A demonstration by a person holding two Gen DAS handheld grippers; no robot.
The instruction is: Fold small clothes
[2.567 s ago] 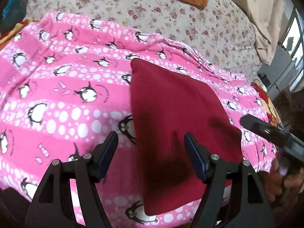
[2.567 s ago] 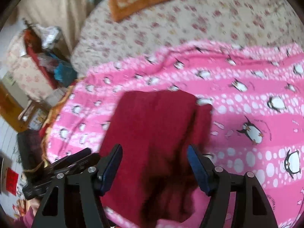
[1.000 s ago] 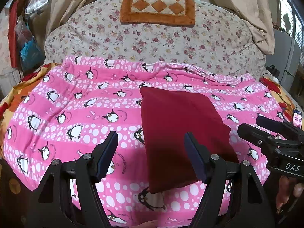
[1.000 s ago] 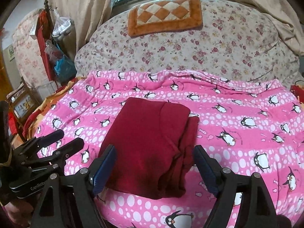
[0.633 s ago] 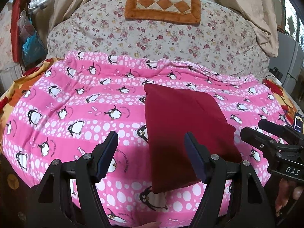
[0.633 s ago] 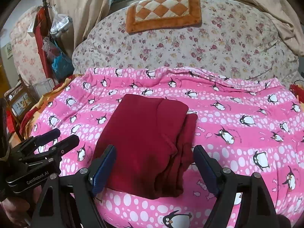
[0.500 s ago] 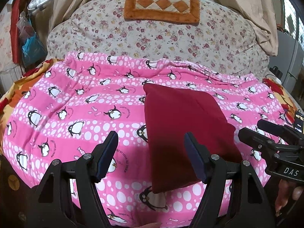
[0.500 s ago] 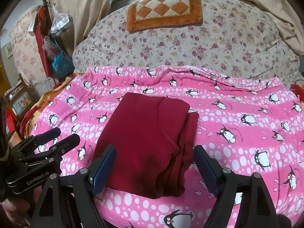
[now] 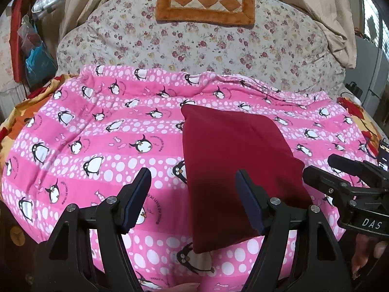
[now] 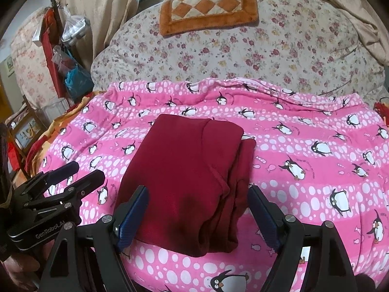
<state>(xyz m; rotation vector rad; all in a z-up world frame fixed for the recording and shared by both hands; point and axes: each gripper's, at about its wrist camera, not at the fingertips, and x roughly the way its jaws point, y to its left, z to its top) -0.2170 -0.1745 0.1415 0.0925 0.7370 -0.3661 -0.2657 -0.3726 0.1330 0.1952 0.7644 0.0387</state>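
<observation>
Bedding fills both wrist views: a floral quilt [image 9: 218,46] is heaped across the upper half of each frame, with a pink penguin-print blanket [image 9: 97,146] spread over the bed below it, lightly rumpled along its far edge. Beige curtains [image 10: 102,7] hang in the upper corners, and plastic bags [image 10: 73,77] cluster at the left edge of the right wrist view. An orange-bordered checkered cushion [image 9: 206,2] rests on top of the quilt at upper centre.

A folded dark red garment [image 10: 189,177] lies flat on the blanket, at centre in the right wrist view and right of centre in the left wrist view [image 9: 233,165]. Its folded layers show stacked along its right side in the right wrist view.

The right gripper [image 10: 197,216] sits at the bottom of its own frame, its jaws wide apart, straddling the near end of the garment without clamping it; whether a fingertip brushes the cloth cannot be told. The left gripper [image 9: 194,197] likewise has its jaws apart and empty, one over the blanket, the other over the garment's left part. Each gripper also appears at the edge of the other's view, with fingers [image 9: 364,250] of a hand visible beneath.
</observation>
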